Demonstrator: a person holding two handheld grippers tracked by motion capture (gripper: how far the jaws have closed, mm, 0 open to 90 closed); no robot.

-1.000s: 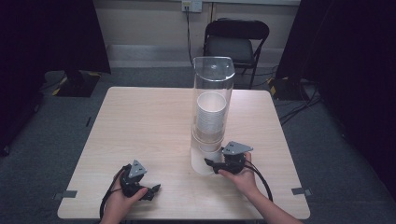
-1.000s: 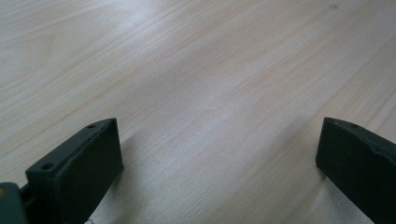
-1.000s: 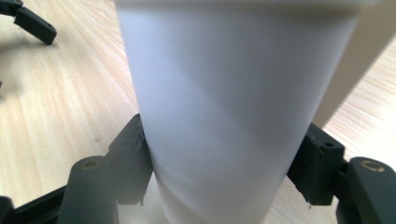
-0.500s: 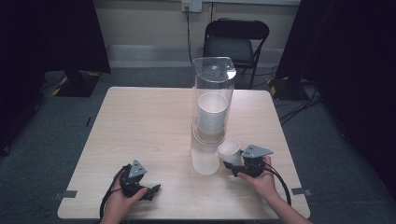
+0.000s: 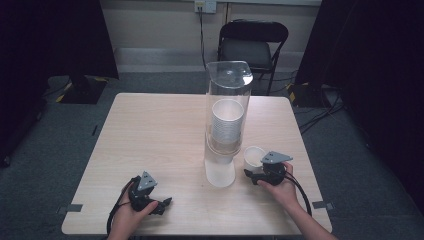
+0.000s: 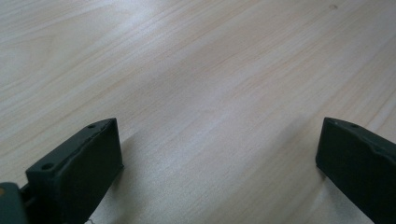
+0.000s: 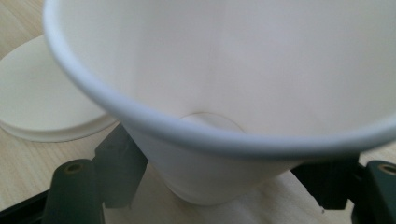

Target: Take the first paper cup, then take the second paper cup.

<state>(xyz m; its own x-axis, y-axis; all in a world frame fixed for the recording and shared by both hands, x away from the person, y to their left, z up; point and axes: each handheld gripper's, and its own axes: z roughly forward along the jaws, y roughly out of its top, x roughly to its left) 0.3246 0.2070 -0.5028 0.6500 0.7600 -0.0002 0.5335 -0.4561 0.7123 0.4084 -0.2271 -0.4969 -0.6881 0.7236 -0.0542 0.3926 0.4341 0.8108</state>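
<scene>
A tall clear cup dispenser (image 5: 227,120) stands at the middle of the wooden table (image 5: 160,135), with a stack of white paper cups (image 5: 227,122) inside it. My right gripper (image 5: 252,170) is shut on a single white paper cup (image 5: 254,158) just right of the dispenser's base (image 7: 42,98); the cup (image 7: 233,88) sits upright between the jaws, its mouth open toward the camera. My left gripper (image 5: 165,204) rests near the front left edge, jaws wide open over bare wood (image 6: 210,93), its fingers (image 6: 81,168) apart with nothing between them.
A black folding chair (image 5: 254,42) stands behind the table's far edge. Cables (image 5: 320,117) lie on the grey carpet to the right, and dark curtains flank both sides. Tape marks (image 5: 320,204) sit at the table's front corners.
My right gripper has drawn a cup out from under the dispenser and carried it to the right. The cup stack inside has dropped. The left gripper has stayed still.
</scene>
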